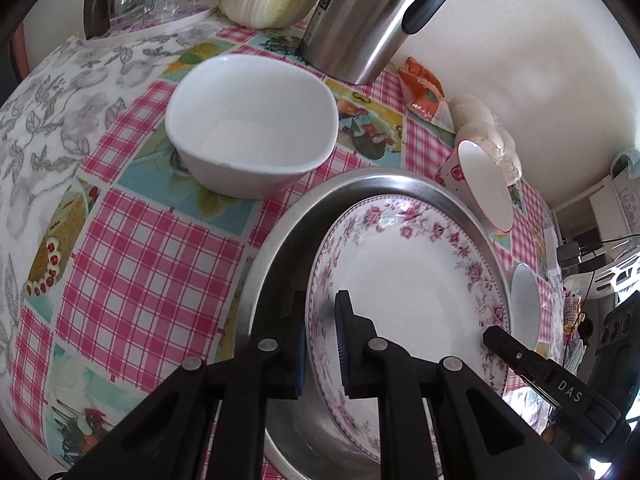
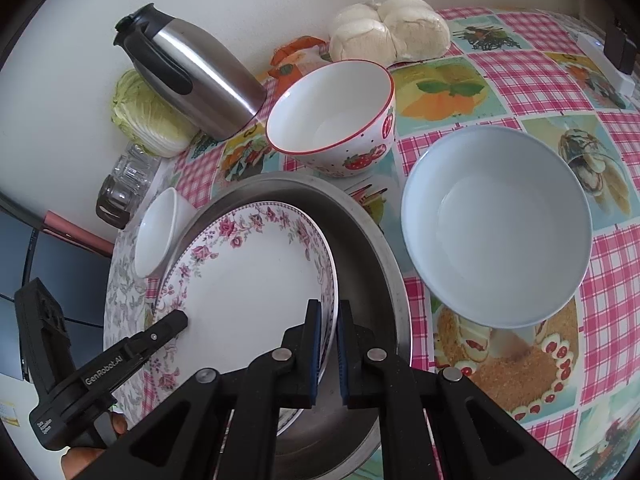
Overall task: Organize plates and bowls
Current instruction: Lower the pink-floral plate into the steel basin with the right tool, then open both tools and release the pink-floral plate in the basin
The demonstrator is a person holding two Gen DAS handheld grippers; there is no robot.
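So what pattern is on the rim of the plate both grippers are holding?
Pink roses on white around the floral plate rim, clearest in the right wrist view.

A table under a checked pink cloth (image 2: pixel 532 80) carries a steel tray (image 2: pixel 372 240) at center, a white bowl (image 2: pixel 496 232) at three o'clock, a strawberry bowl (image 2: pixel 360 152) at twelve, and a thermos jug (image 2: pixel 200 80) at eleven.

Floral plate (image 2: pixel 248 280): glossy glazed ceramic. Tray (image 2: pixel 360 240) beneath it: dull brushed metal. White bowl (image 1: pixel 248 128) beyond the tray: smooth gloss. Jug (image 1: pixel 360 20): satin steel, black plastic handle. Tablecloth (image 1: pixel 140 260): smooth printed sheen.
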